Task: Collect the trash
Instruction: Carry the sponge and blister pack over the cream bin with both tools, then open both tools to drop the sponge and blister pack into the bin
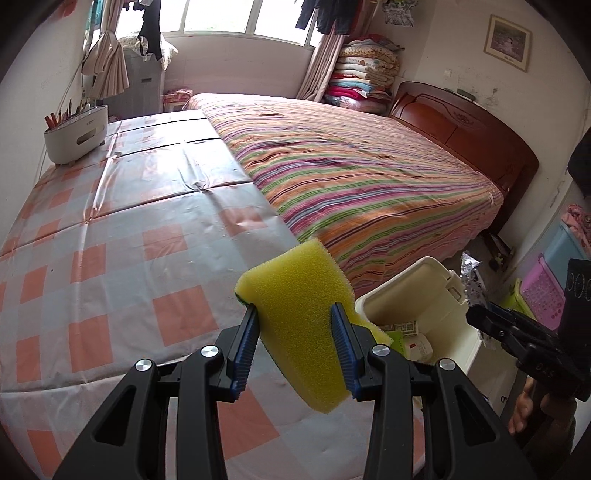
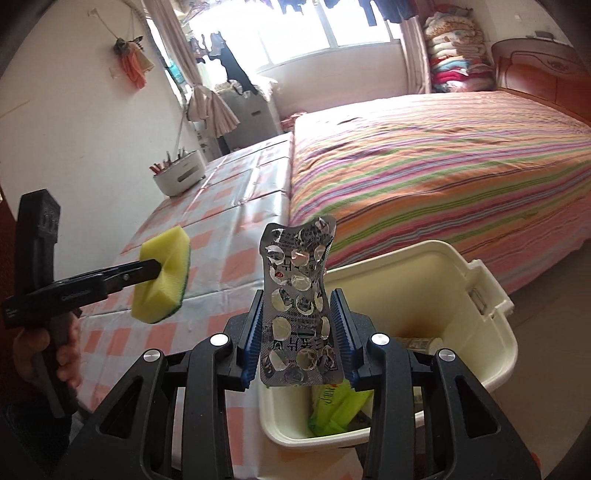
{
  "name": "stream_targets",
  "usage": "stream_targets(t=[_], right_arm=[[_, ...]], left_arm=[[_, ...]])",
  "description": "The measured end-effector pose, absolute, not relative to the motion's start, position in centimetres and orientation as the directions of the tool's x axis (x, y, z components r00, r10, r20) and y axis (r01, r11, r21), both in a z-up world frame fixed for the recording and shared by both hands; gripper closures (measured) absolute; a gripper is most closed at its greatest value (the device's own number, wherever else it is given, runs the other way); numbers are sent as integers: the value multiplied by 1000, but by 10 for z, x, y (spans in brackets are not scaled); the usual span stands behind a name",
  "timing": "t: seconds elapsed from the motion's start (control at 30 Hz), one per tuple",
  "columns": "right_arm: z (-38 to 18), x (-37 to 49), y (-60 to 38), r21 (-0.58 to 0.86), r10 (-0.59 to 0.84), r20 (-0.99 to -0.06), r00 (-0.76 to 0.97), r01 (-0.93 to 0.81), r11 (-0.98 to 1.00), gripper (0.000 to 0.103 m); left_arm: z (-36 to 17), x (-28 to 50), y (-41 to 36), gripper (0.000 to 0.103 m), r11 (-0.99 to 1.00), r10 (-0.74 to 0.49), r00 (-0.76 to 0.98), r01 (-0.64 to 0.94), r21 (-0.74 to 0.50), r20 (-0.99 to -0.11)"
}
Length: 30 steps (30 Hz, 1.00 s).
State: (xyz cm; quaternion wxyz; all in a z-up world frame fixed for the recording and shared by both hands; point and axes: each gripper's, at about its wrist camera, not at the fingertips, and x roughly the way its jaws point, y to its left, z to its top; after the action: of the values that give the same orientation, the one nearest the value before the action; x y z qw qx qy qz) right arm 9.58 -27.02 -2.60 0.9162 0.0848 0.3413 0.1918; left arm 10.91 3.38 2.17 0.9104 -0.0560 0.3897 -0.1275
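Both tongs grip something: our left gripper [image 1: 295, 321] squeezes a yellow sponge [image 1: 295, 314] above the checked tablecloth [image 1: 110, 240]; our right gripper [image 2: 297, 321] pinches an empty silver blister pack [image 2: 299, 299] upright over the cream bin [image 2: 480, 314], where green packaging [image 2: 332, 406] lies. Beyond stretches a striped bed [image 2: 443, 166].

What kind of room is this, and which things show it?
Most likely a home bedroom: a large bed with a striped cover and wooden headboard, folded quilts stacked beside the window, and clothes hanging there.
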Motion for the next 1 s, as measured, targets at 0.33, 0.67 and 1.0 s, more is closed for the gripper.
stream_targets(t=[0.33,0.67,1.0], right_arm=[[-27,101,-305,388,361,-557,748,-150,909,43],[2,87,-345,461,258,-425,867,-38,887,36],[2,69,-367,522,162,-354,921,51,851,29]], left_arm=[[26,103,-7,65,943,-327,645,265,-200,-690],[21,114,-60,64,921,-368,603,340,-190,-708],[7,127,-111,59,905,-382,572,390,-169,-726]])
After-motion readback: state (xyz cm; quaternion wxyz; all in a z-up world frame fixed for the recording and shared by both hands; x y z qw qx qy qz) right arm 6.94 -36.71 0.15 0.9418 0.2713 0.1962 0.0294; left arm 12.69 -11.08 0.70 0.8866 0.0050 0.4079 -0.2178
